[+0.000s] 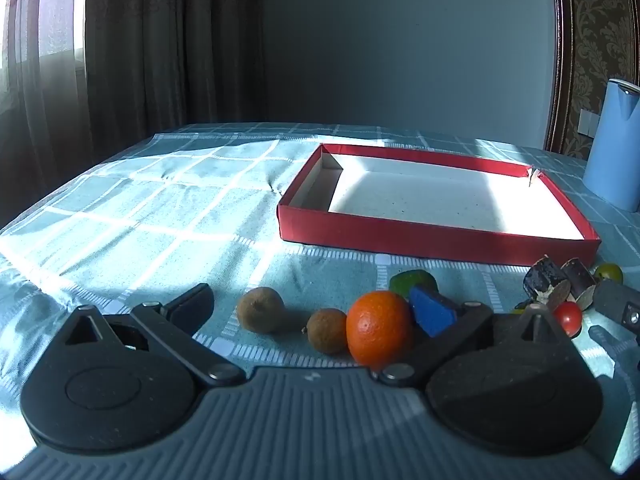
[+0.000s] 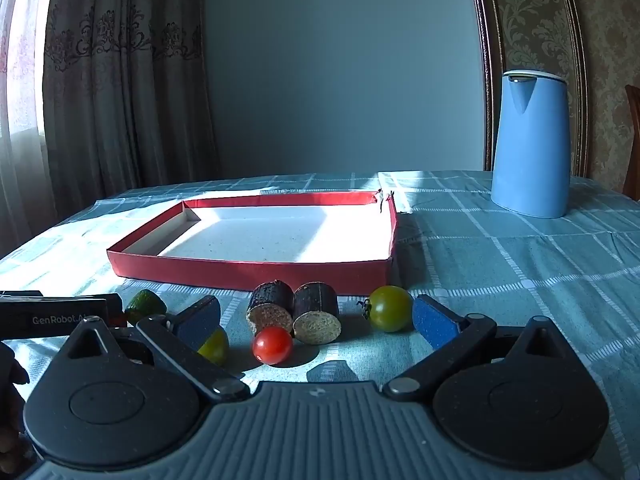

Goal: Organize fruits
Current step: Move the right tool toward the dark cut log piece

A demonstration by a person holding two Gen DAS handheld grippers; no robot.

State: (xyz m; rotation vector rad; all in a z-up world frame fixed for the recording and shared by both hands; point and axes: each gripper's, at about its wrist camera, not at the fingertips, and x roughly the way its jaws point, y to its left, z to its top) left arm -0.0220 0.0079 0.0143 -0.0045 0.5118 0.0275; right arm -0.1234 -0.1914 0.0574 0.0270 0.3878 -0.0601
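Observation:
An empty red tray lies on the checked tablecloth. My left gripper is open and low over the cloth, around an orange and two brown round fruits. A green fruit lies behind its right finger. My right gripper is open around a red cherry tomato and two dark sugarcane pieces. A green tomato lies by its right finger, a yellow-green one by its left.
A blue kettle stands at the back right of the table. Curtains hang at the left beyond the table edge. The left gripper's body sits close at the right gripper's left side.

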